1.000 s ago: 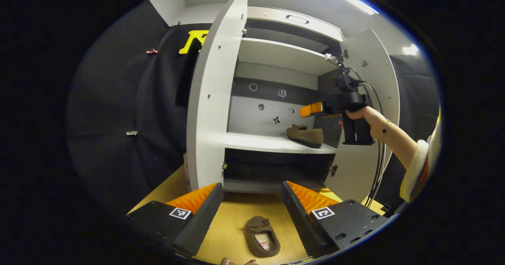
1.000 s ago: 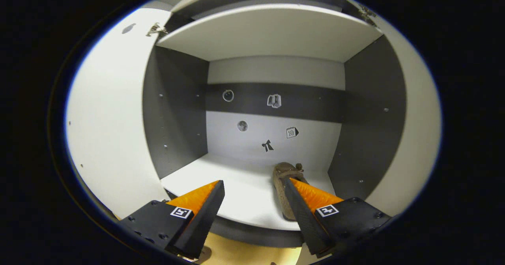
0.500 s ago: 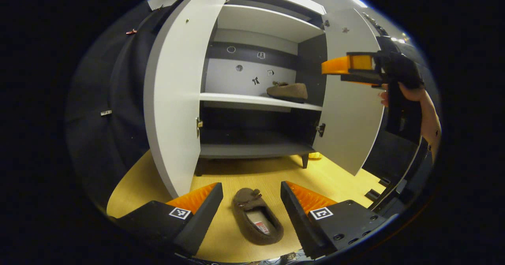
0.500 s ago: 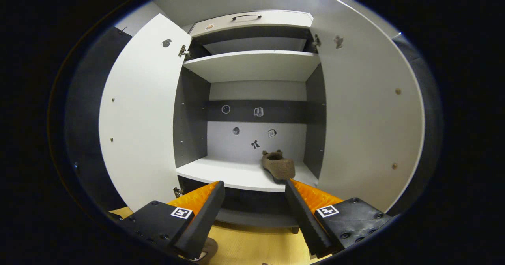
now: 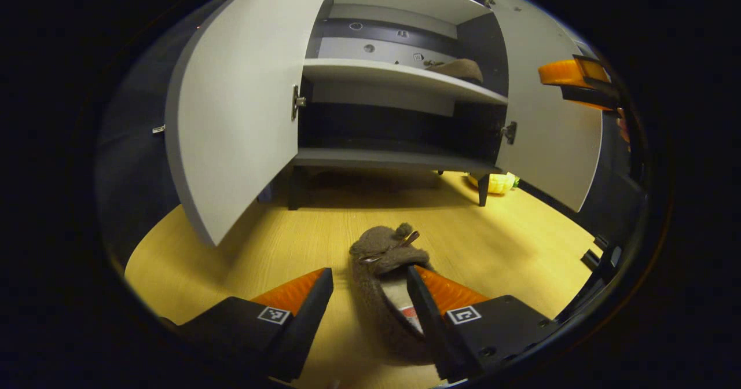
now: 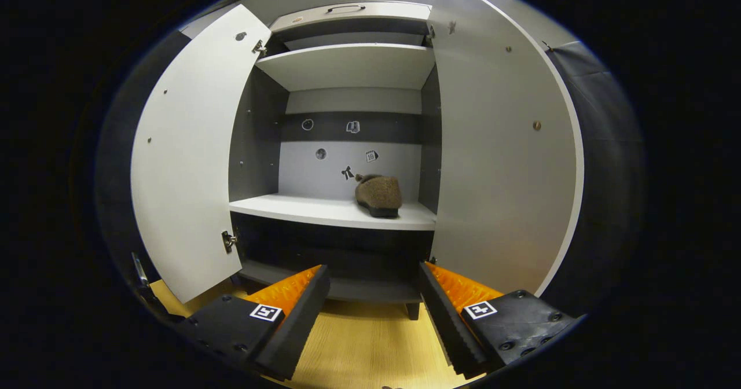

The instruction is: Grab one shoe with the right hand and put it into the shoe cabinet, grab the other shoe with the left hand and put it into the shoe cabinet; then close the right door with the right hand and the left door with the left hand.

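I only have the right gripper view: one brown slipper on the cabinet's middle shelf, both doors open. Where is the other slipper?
Observer: The second slipper lies on the wooden floor in front of the shoe cabinet, toe toward it.
Operator: Is it gripped yet?
Observer: No. The left gripper is low over it with its jaws open. One finger overlaps the slipper's opening and the other stands apart beside it.
Operator: Anything near the cabinet's base I can't see?
Observer: A small yellow object sits on the floor by the leg below the right door. It is too small to identify.
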